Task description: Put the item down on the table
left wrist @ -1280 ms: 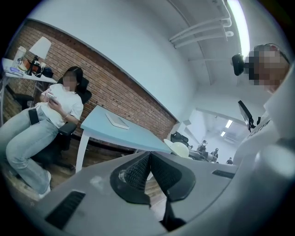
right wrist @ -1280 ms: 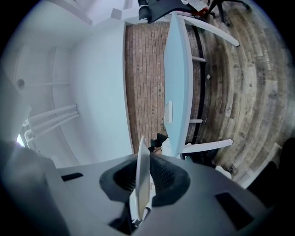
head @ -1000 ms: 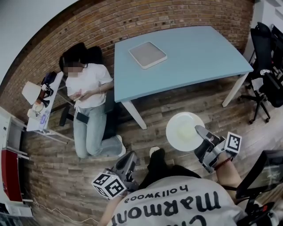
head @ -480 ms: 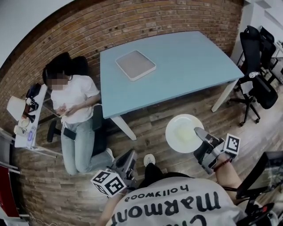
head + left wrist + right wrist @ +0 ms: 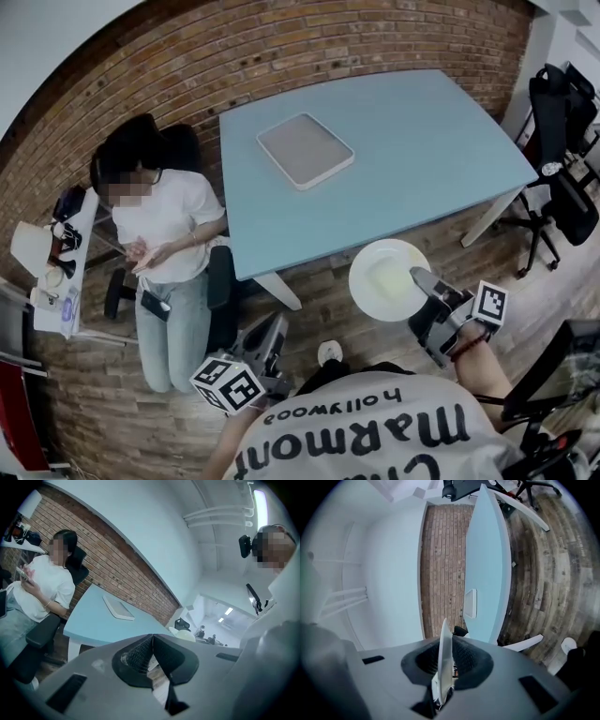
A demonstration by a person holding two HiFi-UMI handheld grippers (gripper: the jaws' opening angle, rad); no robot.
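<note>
- My right gripper (image 5: pixel 424 284) is clamped on the rim of the white plate (image 5: pixel 386 277). Its own view shows the rim edge-on, pinched between the two pads, with the disc projecting forward.
- I judge that the rim grip is used because the plate is too wide to span. It also leaves the underside free to meet a surface.
- The plate is in the air over the wooden floor, at my 1 o'clock. It is near the front edge of the blue table (image 5: pixel 422 159) but not yet over it.
- My left gripper (image 5: pixel 274 339) has its jaws together on nothing. It is held low at my 11 o'clock, clear of the carrying side.
- The table lies at 12 o'clock. A flat tray (image 5: pixel 305 150) rests on its far left part, so the near right area is the open place to set the plate down.
- A seated person (image 5: pixel 164 225) is at 10 o'clock, well apart from the plate's path.
</note>
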